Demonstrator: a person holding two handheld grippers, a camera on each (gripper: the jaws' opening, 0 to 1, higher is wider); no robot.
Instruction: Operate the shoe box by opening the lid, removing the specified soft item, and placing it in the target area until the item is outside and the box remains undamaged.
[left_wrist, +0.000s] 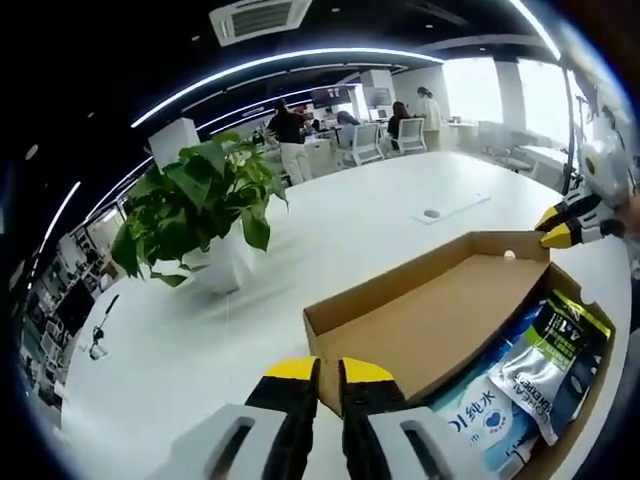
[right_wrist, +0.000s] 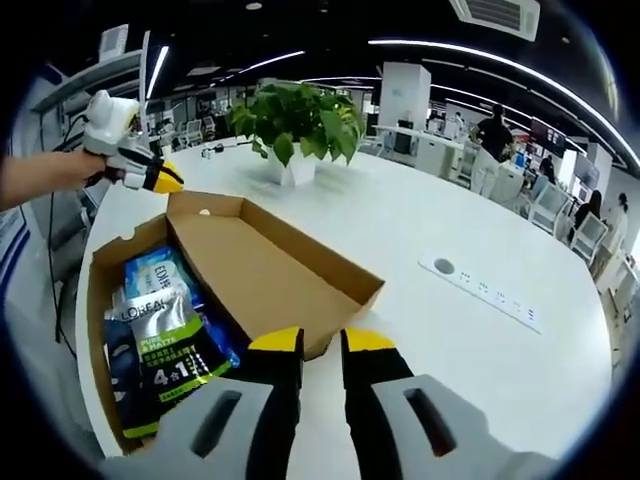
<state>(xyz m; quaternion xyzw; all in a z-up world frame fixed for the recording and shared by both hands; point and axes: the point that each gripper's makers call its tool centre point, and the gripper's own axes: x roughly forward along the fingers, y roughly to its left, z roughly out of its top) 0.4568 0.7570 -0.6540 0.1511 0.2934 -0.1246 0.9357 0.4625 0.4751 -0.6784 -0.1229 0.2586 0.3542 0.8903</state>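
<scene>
A broad white bench (left_wrist: 350, 230) is filling an open office with ceiling light strips, desks, chairs and people standing at the back. One leafy green potted plant in a white pot (left_wrist: 205, 215) is standing left of the open brown cardboard shoe box (left_wrist: 420, 320), whose lid is lying folded back. Inside, two soft packets are lying side by side: a blue-and-white wipes pack (left_wrist: 480, 415) and a dark green-trimmed pouch (left_wrist: 560, 350). The left gripper (left_wrist: 330, 372) is hovering at the box's near edge, jaws slightly parted, gripping nothing. The right gripper (right_wrist: 320, 342) is doing likewise.
</scene>
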